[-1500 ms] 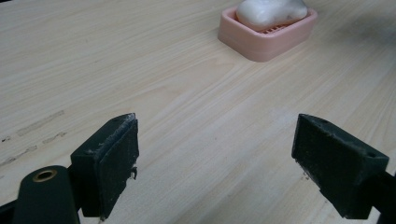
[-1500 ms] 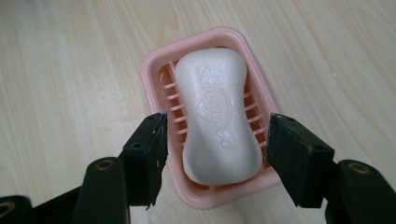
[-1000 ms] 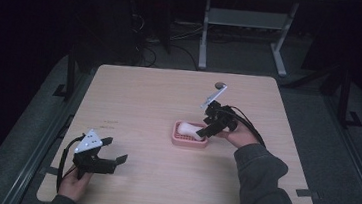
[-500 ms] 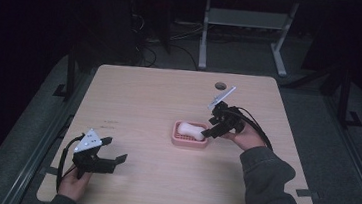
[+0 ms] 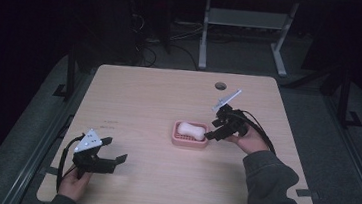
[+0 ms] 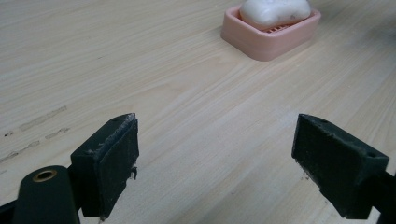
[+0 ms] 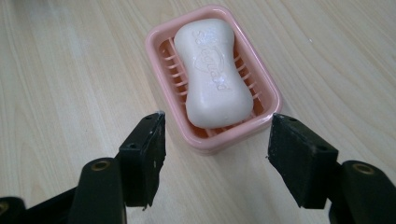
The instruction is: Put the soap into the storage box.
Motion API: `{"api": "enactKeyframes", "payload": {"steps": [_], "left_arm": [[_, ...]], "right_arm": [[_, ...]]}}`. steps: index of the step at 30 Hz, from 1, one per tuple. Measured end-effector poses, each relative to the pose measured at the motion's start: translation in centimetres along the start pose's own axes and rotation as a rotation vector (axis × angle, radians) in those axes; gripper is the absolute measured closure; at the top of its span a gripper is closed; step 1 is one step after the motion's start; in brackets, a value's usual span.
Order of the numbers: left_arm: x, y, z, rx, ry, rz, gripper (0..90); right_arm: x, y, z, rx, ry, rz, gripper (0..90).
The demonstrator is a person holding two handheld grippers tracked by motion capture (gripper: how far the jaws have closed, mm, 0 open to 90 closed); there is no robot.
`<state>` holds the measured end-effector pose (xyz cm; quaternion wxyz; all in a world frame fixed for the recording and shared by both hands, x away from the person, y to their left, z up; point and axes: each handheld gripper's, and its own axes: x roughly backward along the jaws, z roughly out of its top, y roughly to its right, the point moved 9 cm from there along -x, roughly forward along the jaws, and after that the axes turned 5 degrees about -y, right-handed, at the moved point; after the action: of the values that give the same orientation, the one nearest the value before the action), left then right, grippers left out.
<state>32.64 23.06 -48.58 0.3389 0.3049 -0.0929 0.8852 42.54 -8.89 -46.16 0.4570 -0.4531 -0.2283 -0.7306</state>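
The high view is dimly lit — the surroundings are lost in near-black, and only the table (image 5: 158, 105) is evenly lit from above, with soft, faint shadows and a slightly grainy, soft rendering. In the two gripper views the wood is brightly and evenly lit, and mild glare is seen on the soap (image 7: 212, 74), whose embossed lettering is kept sharp. The pink dish (image 6: 271, 32) is rendered slightly soft in the left gripper view — and weak, diffuse shadows are cast beneath the black jaws.
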Motion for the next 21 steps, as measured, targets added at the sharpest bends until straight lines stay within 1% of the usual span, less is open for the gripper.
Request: {"api": "enactKeyframes", "payload": {"steps": [4,8,9,16,17,20,21], "left_arm": [[0.0,0.1,0.0,0.001,-0.002,-0.001,14.4],[0.0,0.0,-0.1,0.000,-0.004,-0.001,14.5],[0.0,0.0,-0.1,-0.001,-0.002,0.000,14.5],[0.0,0.0,-0.1,0.000,-0.007,-0.001,14.5],[-0.1,0.1,-0.2,-0.002,-0.010,-0.001,14.4],[-0.1,0.1,-0.2,-0.002,-0.010,-0.003,14.4],[-0.1,0.0,-0.2,-0.003,-0.011,-0.002,14.4]], "right_arm": [[0.3,-0.1,-0.1,-0.004,-0.001,-0.003,35.8],[0.8,-0.2,-0.4,-0.010,0.010,-0.004,35.4],[0.9,-0.3,-0.7,-0.009,0.019,-0.010,35.5],[1.0,-0.2,-1.7,-0.027,0.026,-0.010,35.4],[1.1,-0.2,-2.0,-0.037,0.032,-0.010,35.4],[1.2,-0.3,-2.3,-0.046,0.031,-0.011,35.2],[1.2,-0.2,-2.4,-0.043,0.033,-0.013,35.1]]}}
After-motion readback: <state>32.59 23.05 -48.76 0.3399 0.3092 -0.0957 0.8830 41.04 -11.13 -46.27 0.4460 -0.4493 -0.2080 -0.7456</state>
